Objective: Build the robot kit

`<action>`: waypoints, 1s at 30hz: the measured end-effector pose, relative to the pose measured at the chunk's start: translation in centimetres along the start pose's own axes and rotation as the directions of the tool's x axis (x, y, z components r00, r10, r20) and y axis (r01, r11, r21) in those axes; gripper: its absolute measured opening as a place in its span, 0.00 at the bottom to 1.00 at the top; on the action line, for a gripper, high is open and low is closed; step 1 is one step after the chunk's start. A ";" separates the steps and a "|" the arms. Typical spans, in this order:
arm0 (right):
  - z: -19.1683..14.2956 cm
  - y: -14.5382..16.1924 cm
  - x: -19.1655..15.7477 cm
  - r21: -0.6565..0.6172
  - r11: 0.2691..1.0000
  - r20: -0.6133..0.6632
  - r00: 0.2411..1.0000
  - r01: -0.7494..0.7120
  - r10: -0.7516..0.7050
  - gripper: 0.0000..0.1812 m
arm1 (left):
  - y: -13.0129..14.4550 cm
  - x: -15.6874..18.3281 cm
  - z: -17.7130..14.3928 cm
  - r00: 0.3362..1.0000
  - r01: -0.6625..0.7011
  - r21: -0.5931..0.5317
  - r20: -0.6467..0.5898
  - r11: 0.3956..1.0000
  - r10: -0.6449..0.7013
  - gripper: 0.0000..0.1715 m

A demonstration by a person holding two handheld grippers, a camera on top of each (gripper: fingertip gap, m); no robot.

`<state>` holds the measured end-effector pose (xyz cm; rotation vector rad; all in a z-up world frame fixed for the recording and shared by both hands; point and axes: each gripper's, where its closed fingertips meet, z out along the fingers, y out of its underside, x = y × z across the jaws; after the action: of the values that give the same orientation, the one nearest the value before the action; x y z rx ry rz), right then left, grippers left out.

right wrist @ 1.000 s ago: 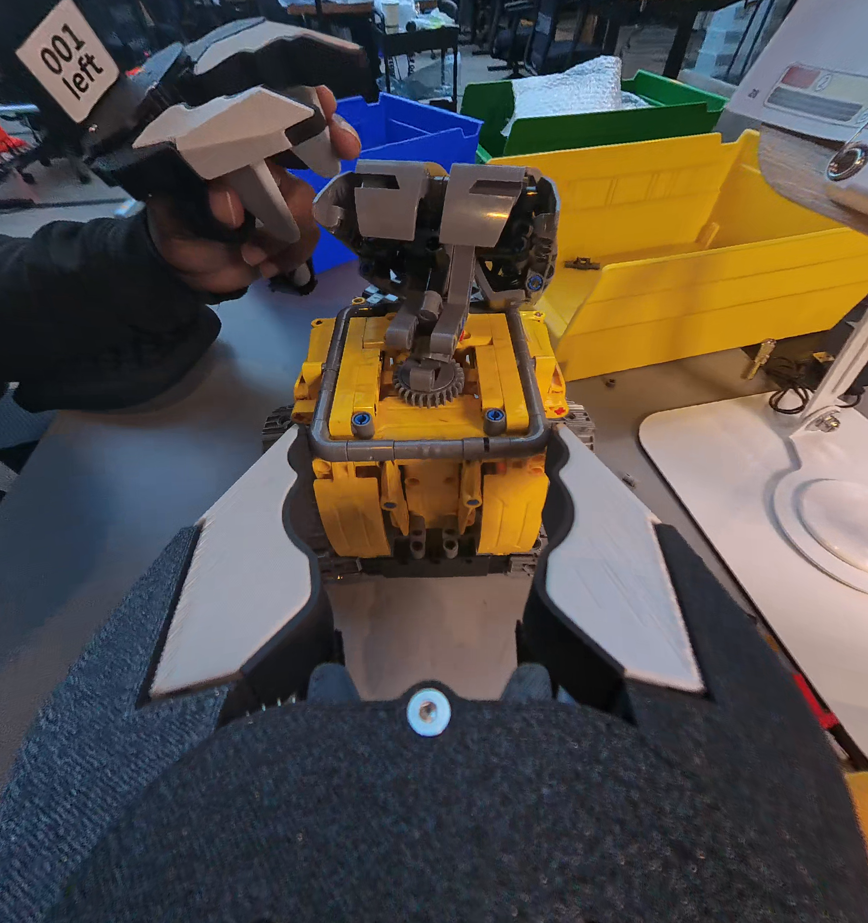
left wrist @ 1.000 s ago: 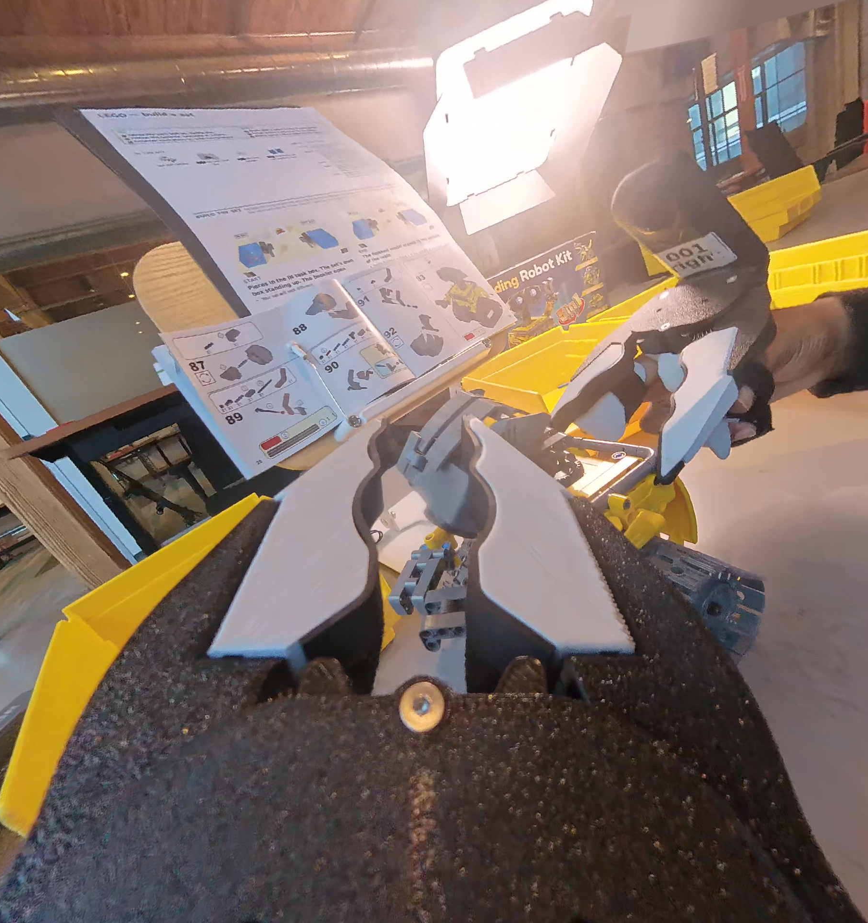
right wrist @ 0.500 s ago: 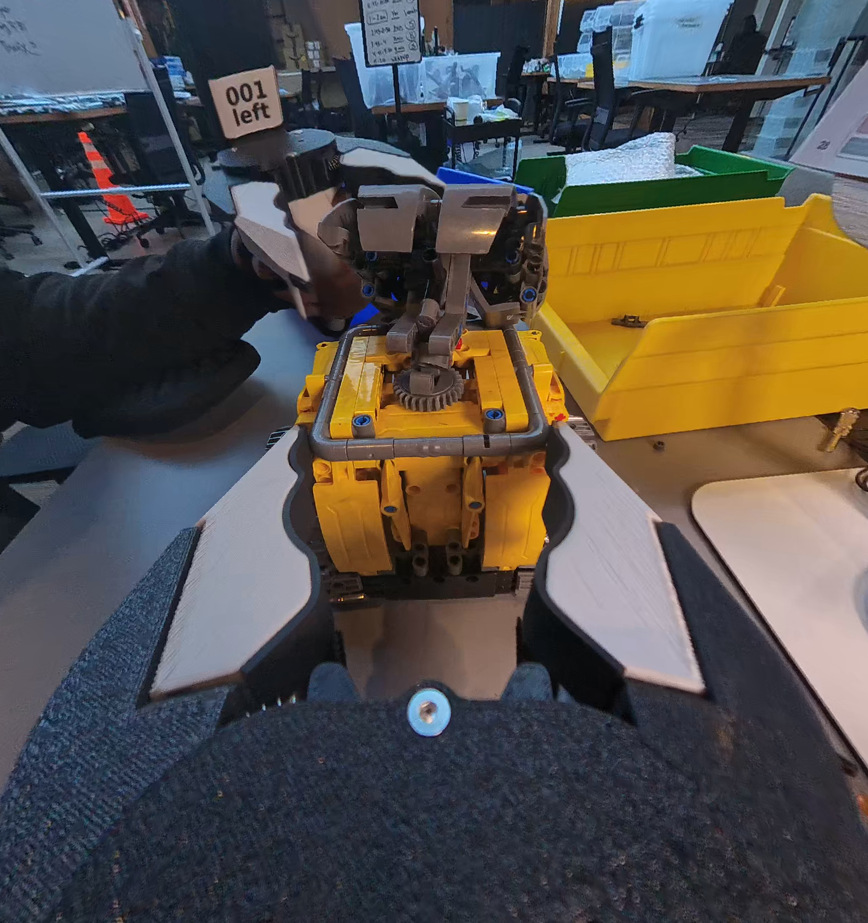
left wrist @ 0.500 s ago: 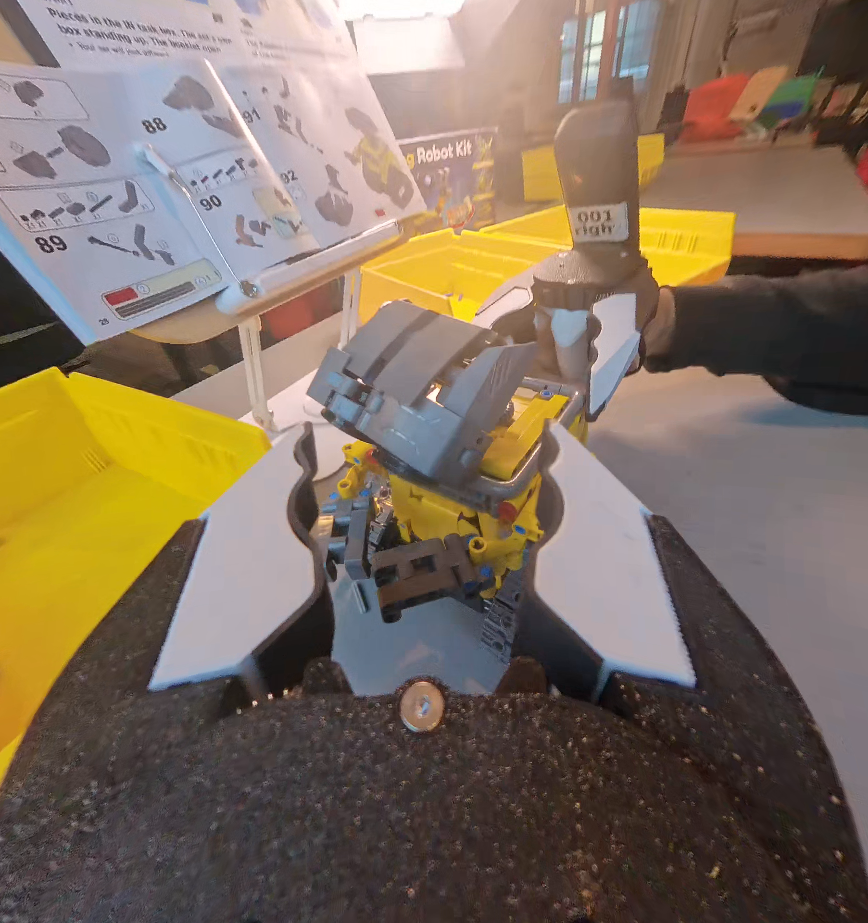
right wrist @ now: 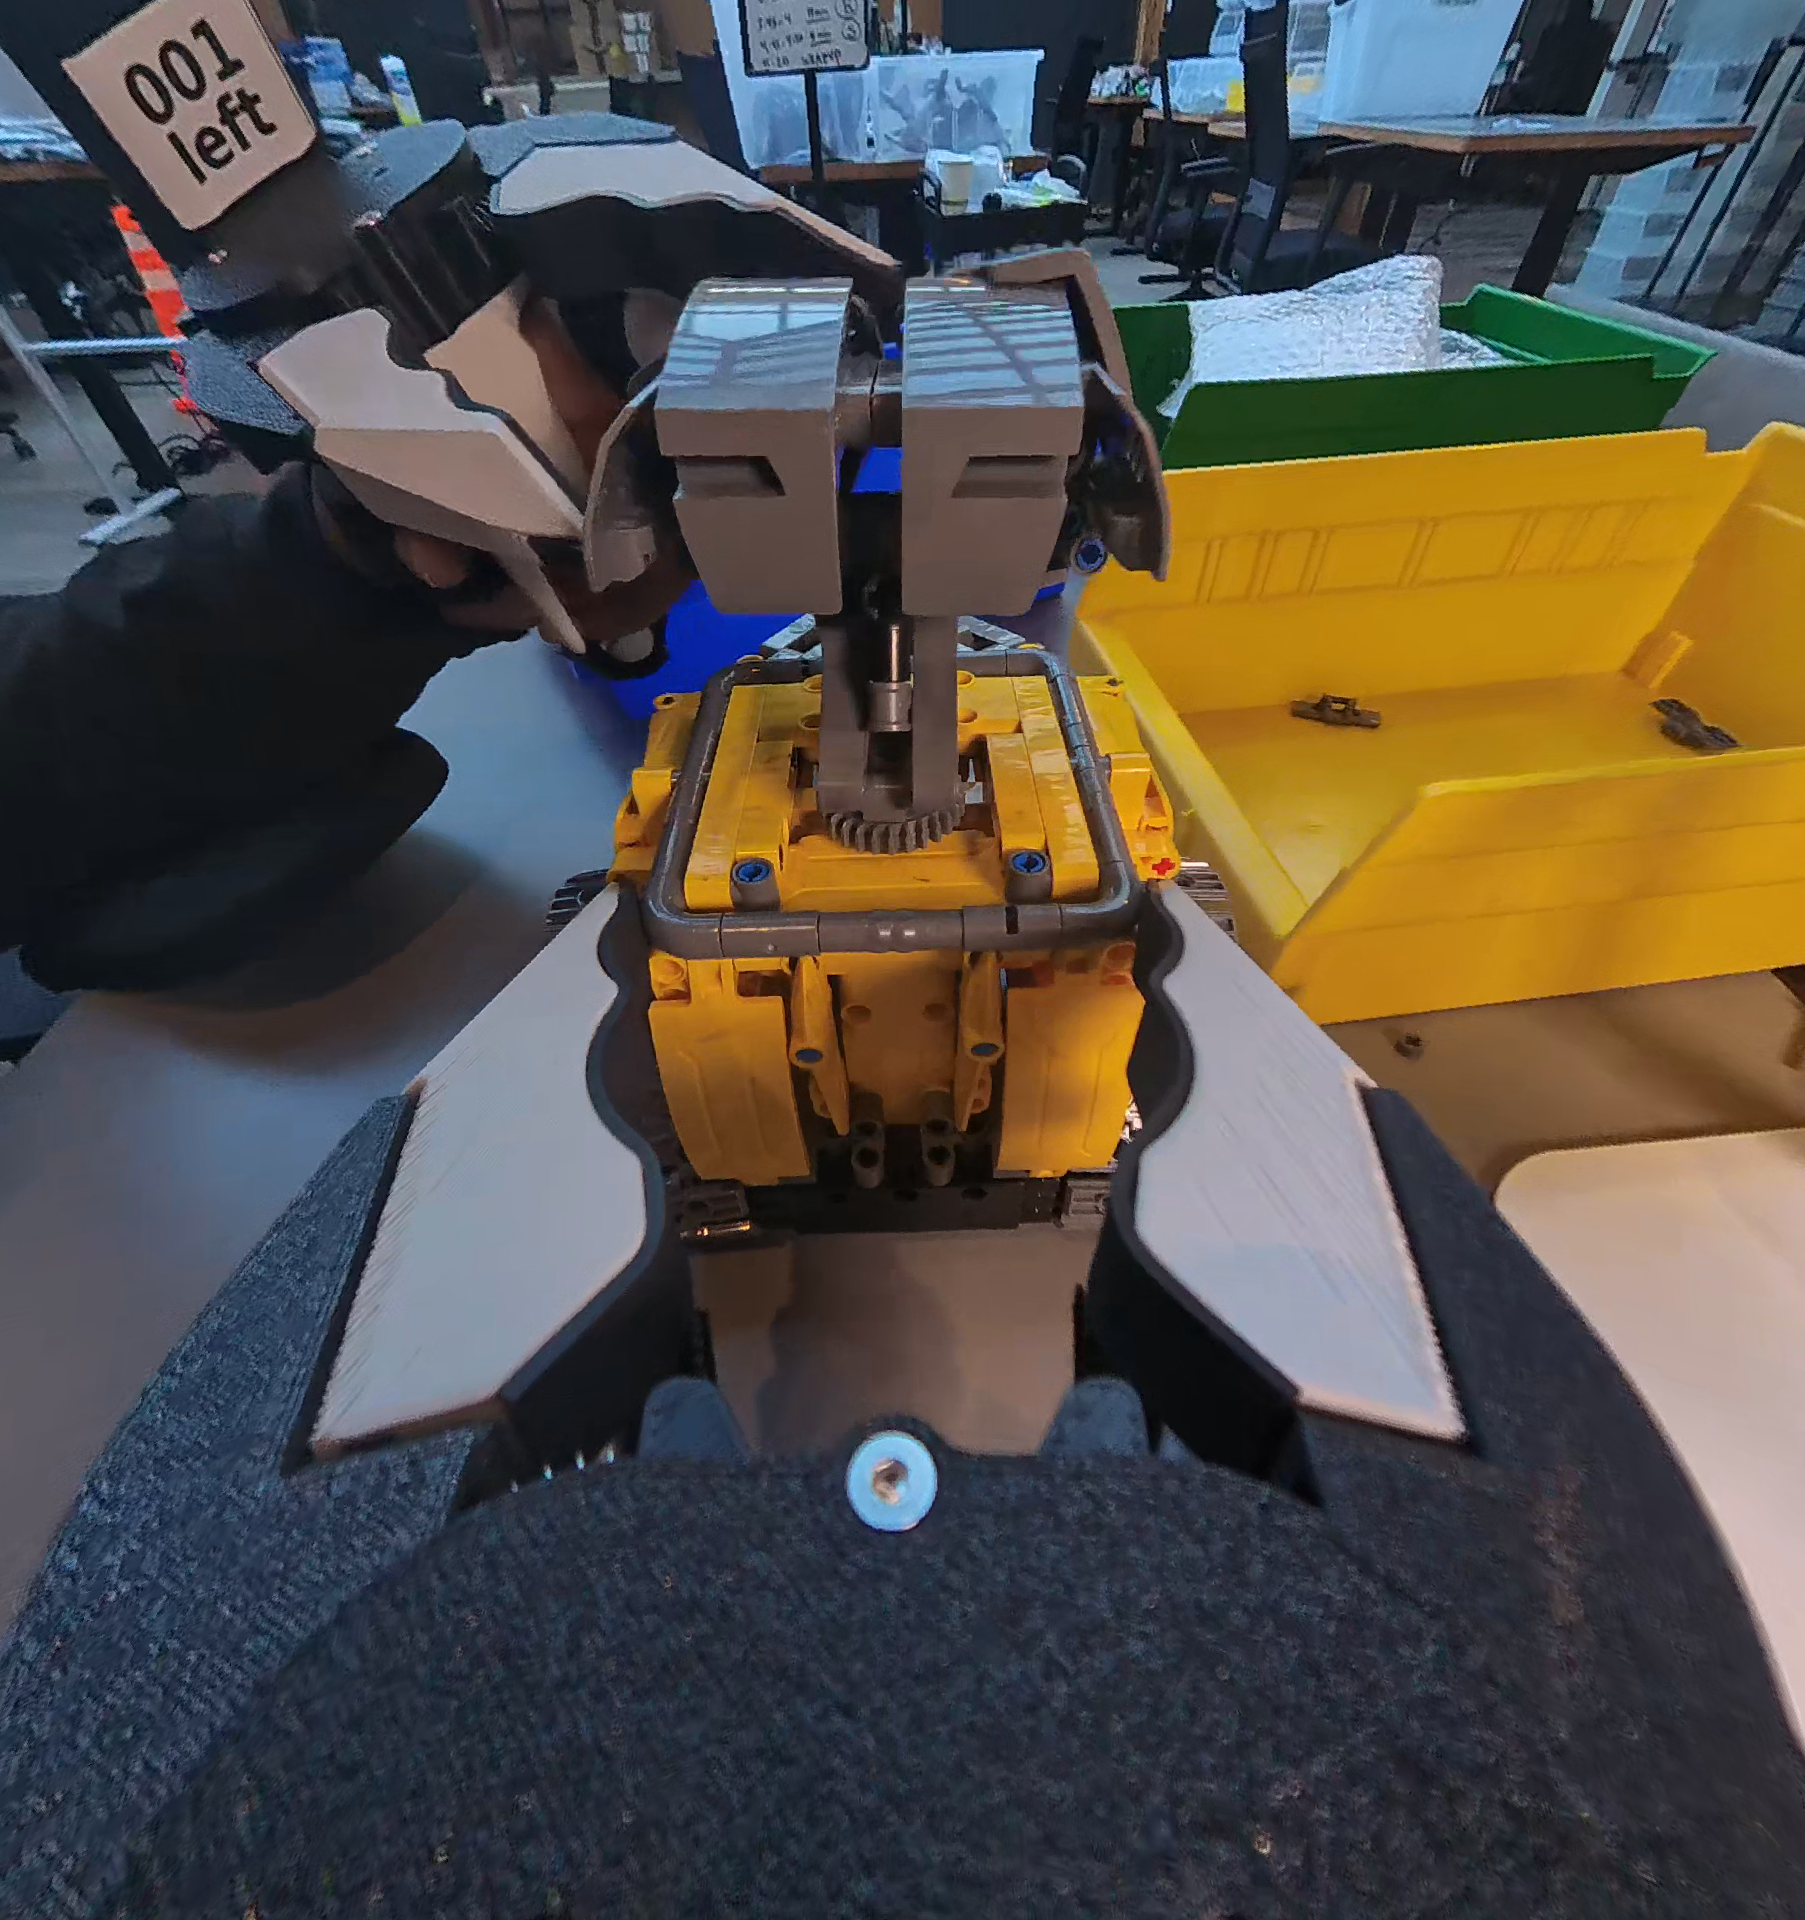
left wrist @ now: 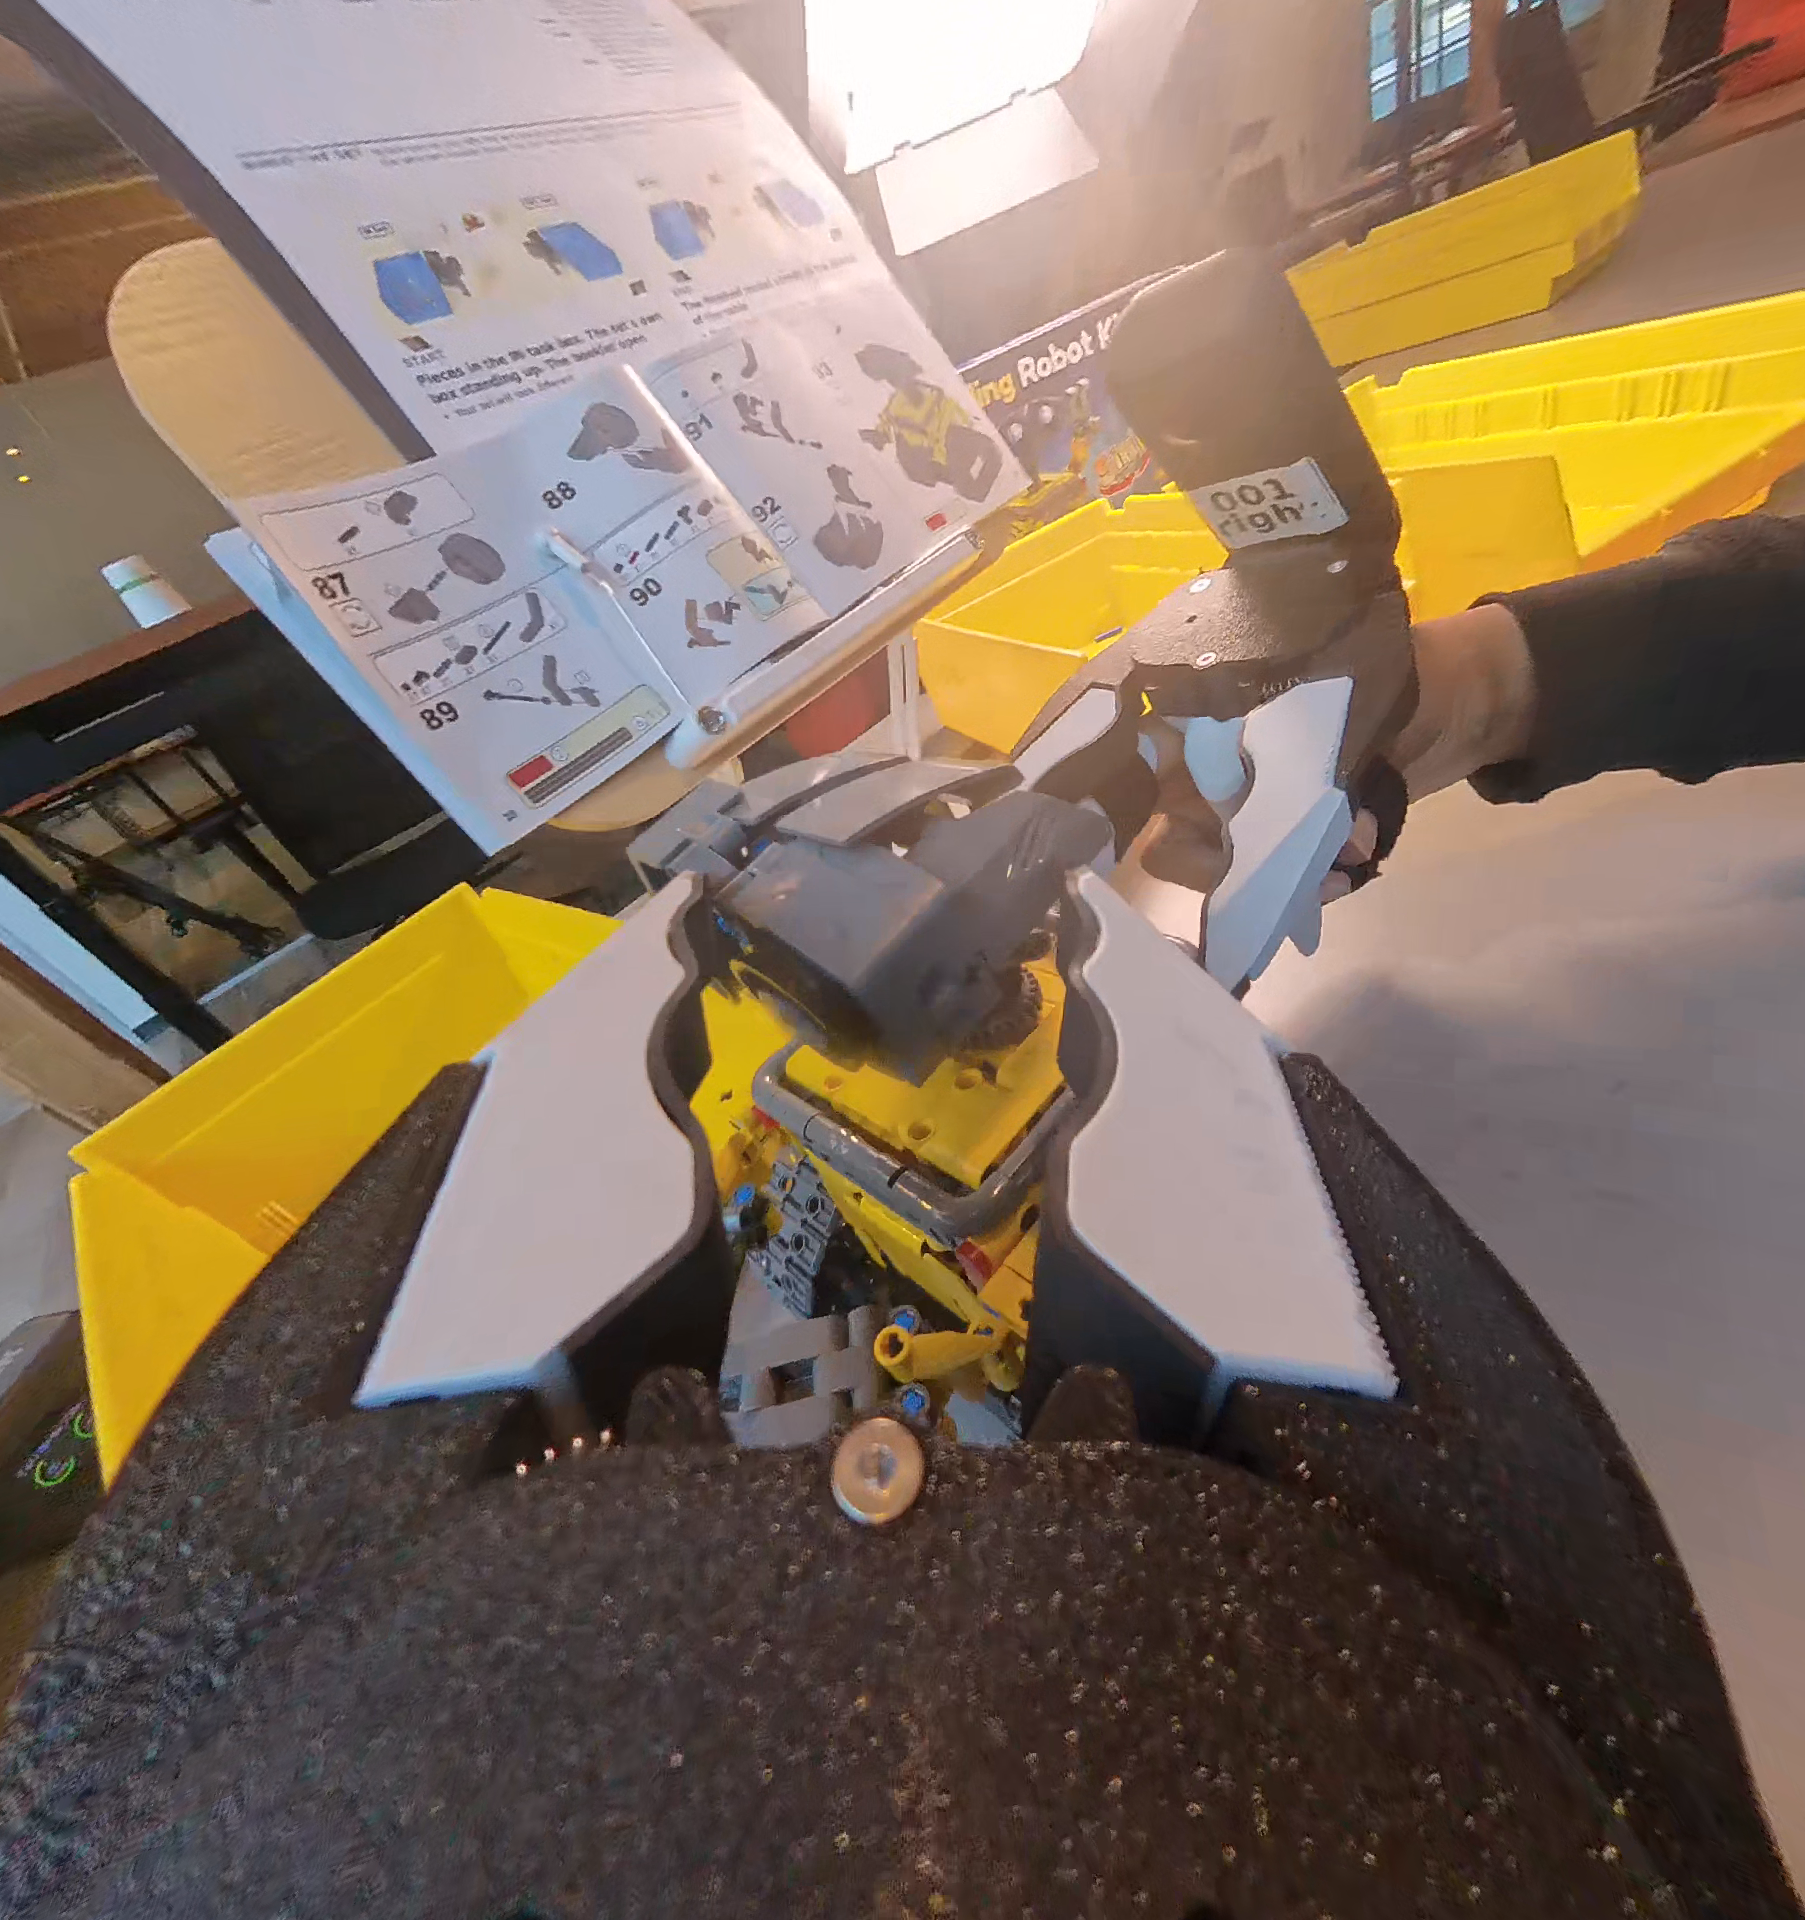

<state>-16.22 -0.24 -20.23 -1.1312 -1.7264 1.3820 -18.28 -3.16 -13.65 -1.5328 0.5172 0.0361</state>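
1. Far left of the right wrist view: a person's dark sleeve lies on the grey table, carrying the left gripper. Its fingers are spread either side of the grey head. Cannot tell if they press on it.
2. Centre, near the table's front edge: the yellow brick robot model stands upright. Body, tracks, neck gear and head are all mounted.
3. The right gripper appears clamped on the model's body, jaws against both sides.
4. A blue bin sits just behind the model.
5. Right: a yellow bin is just beside the model, with two loose dark parts left inside.
6. Behind it, toward the back edge: a green bin with bubble wrap.
7. Right front corner: a white stand base. The instruction booklet is propped above, close to the head.
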 end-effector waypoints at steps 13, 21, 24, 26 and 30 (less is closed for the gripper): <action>-2.4 -1.9 0.1 -0.044 0.998 -0.134 0.990 0.039 -0.044 0.49 | -4.8 -2.6 -1.3 0.986 0.131 0.203 0.071 0.970 -0.148 0.38; -15.7 -8.1 8.5 0.116 0.984 -0.572 0.819 0.134 -0.044 0.49 | -9.4 -6.8 3.3 0.974 0.121 0.202 0.166 0.972 -0.155 0.42; -22.3 -9.4 13.4 0.192 0.971 -0.748 0.662 0.145 0.049 0.49 | -10.5 -8.8 6.1 0.962 0.179 0.184 0.174 0.966 -0.212 0.49; -25.5 -9.1 15.9 0.230 0.963 -0.812 0.573 0.143 0.109 0.51 | -10.5 -9.8 7.3 0.951 0.219 0.189 0.177 0.957 -0.253 0.50; -27.1 -7.5 19.0 0.162 0.978 -0.877 0.473 0.132 0.082 0.57 | -9.2 -11.0 8.0 0.943 0.214 0.169 0.222 0.962 -0.249 0.46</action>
<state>-2.06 27.64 -7.07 -1.3417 -0.7817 0.6571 -22.57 7.15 -1.65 -1.4162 0.1397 0.0030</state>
